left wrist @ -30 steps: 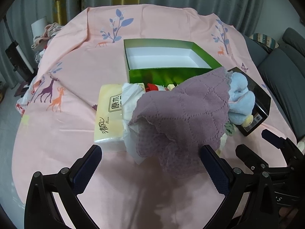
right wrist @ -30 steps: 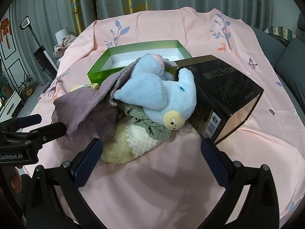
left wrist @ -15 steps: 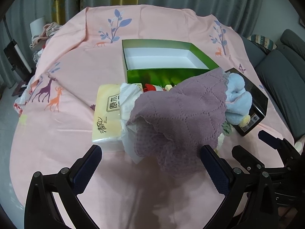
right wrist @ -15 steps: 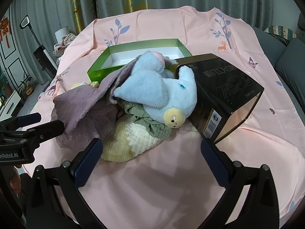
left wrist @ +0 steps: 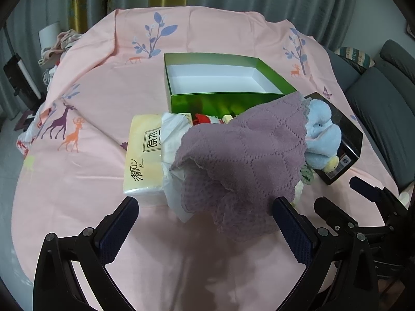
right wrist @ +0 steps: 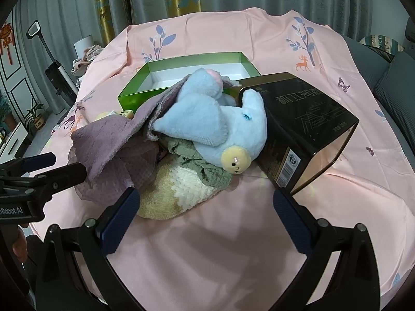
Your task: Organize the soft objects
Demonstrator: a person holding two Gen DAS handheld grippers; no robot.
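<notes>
Tissues in a yellow pack lie leftmost on the pink cloth, touching a mauve quilted towel heaped mid-table just before the green box (white inside). Right of it a fluffy blue plush leans on the black box, over a cream knit. Left gripper and right gripper both gape wide, holding nothing.

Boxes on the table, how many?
2. The open green box sits at the far middle. The black box lies on its side at the right, against the blue plush. The pile may hide more.
</notes>
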